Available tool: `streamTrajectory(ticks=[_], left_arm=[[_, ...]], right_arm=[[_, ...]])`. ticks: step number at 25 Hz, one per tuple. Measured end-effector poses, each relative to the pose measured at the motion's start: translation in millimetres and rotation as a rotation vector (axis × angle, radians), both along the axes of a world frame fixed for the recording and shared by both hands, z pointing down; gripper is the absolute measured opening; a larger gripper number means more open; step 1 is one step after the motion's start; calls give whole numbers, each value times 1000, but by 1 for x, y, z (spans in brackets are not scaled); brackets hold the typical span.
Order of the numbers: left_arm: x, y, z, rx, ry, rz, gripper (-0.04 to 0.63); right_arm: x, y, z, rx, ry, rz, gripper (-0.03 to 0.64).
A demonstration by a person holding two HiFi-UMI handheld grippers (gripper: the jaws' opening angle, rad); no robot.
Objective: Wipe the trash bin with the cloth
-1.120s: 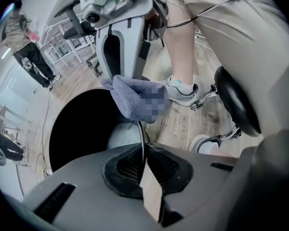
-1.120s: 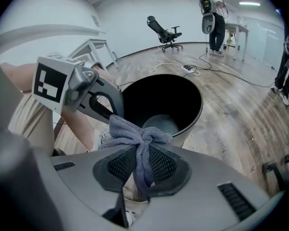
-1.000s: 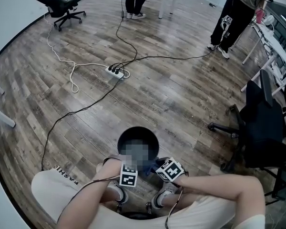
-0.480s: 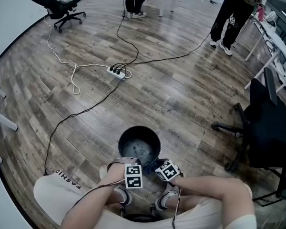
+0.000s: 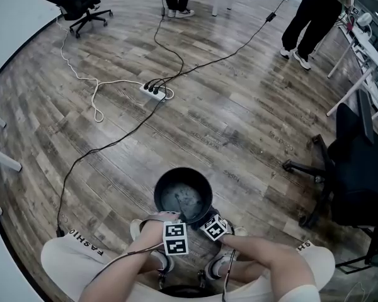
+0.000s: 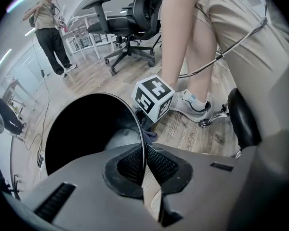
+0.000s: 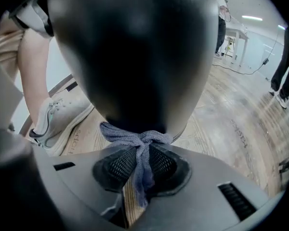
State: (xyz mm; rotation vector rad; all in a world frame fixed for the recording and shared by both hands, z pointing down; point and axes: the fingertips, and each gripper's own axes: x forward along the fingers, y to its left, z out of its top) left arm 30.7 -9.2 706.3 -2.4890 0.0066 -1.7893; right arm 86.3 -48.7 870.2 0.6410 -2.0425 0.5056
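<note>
Left gripper (image 6: 144,166): jaws closed on the near rim of the trash bin (image 6: 77,129), with the thin wall pinched between the pads. The bin stands upright on the wood floor (image 5: 227,124), just in front of the seated person's shoe (image 6: 192,104). Right gripper (image 7: 139,166): jaws clamped on a grey-blue cloth (image 7: 135,141), which is bunched against the bin's dark outer wall. The grippers sit side by side at the bin's near edge.

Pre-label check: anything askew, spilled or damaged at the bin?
Nothing spilled or damaged. The round black trash bin stands upright; the left gripper is shut on its rim, the right gripper holds a blue-grey cloth against its outer wall. Only pale smears on its floor stand out.
</note>
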Motion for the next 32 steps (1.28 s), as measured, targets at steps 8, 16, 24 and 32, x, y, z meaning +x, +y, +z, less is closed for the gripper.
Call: streamTrajectory(ticks=[8,16,24,32], left_arm=[[2,-4,2,24,5,-7,28],[0,1,3,-2,8,22,34],[-12,-1,-10,14,31,82,196],[-40,0,3,56,-56,152,202]], right_arm=[[1,-6,36,-27,57,-56,74],[20,10,7,-280,23,172,74],[-13,48,-89,-322,-16,80,74],[-18,55,-173,-298,-35,87,74]])
